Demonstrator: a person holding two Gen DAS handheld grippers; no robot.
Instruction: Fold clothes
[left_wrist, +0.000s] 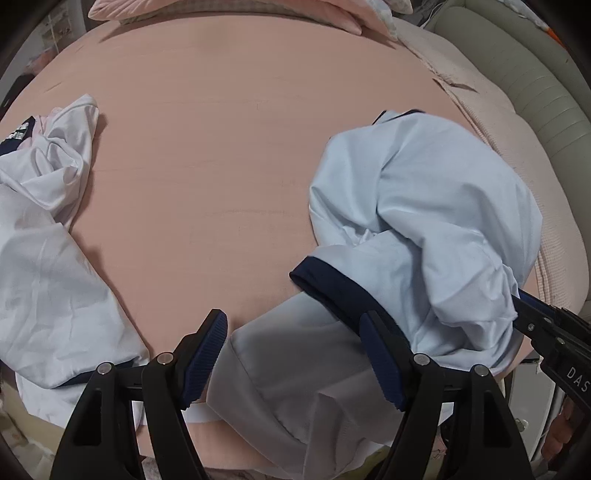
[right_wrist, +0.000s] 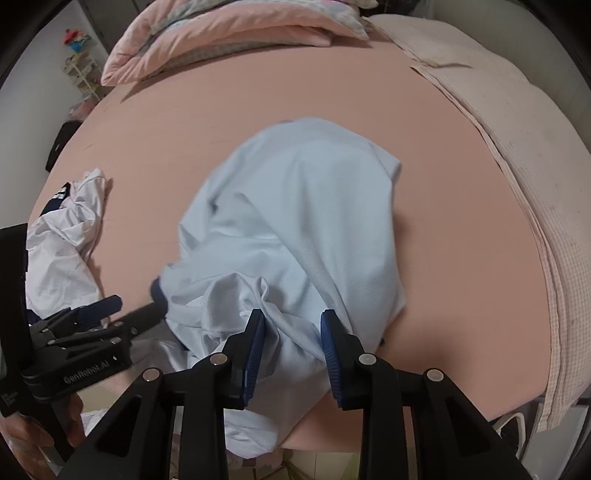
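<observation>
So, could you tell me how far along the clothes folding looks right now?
Nothing looks folded yet. In hand: the light blue shirt lies bunched on the pink bed; the right gripper has a fold of it between its jaws, and the left gripper stands open over its navy-cuffed sleeve. Left: spreading and folding it, then the crumpled white garment.

Bare pink sheet (left_wrist: 221, 166) between two crumpled shirts
</observation>
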